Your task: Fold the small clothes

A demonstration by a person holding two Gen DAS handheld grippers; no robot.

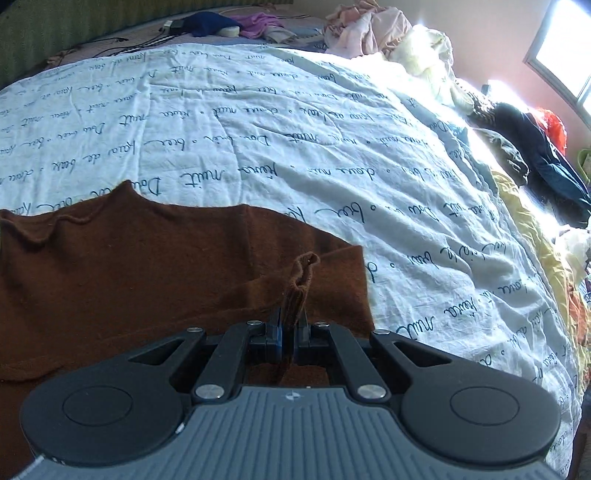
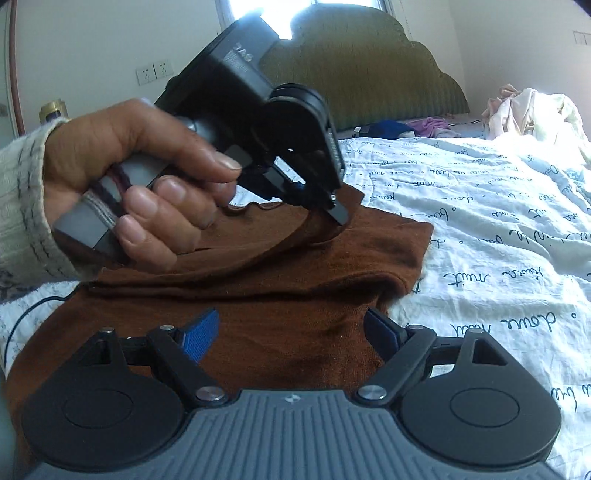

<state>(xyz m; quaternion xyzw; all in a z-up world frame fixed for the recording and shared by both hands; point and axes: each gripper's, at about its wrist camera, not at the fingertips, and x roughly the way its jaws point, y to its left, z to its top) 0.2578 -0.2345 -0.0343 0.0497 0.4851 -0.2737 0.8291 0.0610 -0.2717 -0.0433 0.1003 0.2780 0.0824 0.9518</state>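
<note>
**Brown garment pinched by left gripper, right gripper wide open above it**

Brown garment (image 1: 129, 266) lies flat on the bed's white sheet (image 1: 258, 122) with script print. The left gripper (image 1: 289, 321) is clamped tight on a narrow fold of that cloth, which sticks up between its pads and ends in a small loop. In the right wrist view the same gripper (image 2: 334, 214) tilts down at the garment (image 2: 280, 302), lifting a flap off the layer below. A hand (image 2: 136, 177) in a knit cuff grips its handle.

The right gripper (image 2: 291, 332) hovers just over the near part of the garment with its fingers spread wide and nothing between them; whether they touch the cloth is unclear.

The garment's near edge is hidden beneath each gripper body, and its left side runs out of frame in the left wrist view, so its full outline cannot be made out. Sunlight washes out the sheet's far right side.

Only the left wrist view shows the heaps of clothes (image 1: 369, 29) along the bed's far and right edges and the window (image 1: 565, 48). Only the right wrist view shows the green headboard (image 2: 369, 74), the wall sockets (image 2: 153, 72) and the lifted flap from the side.
</note>
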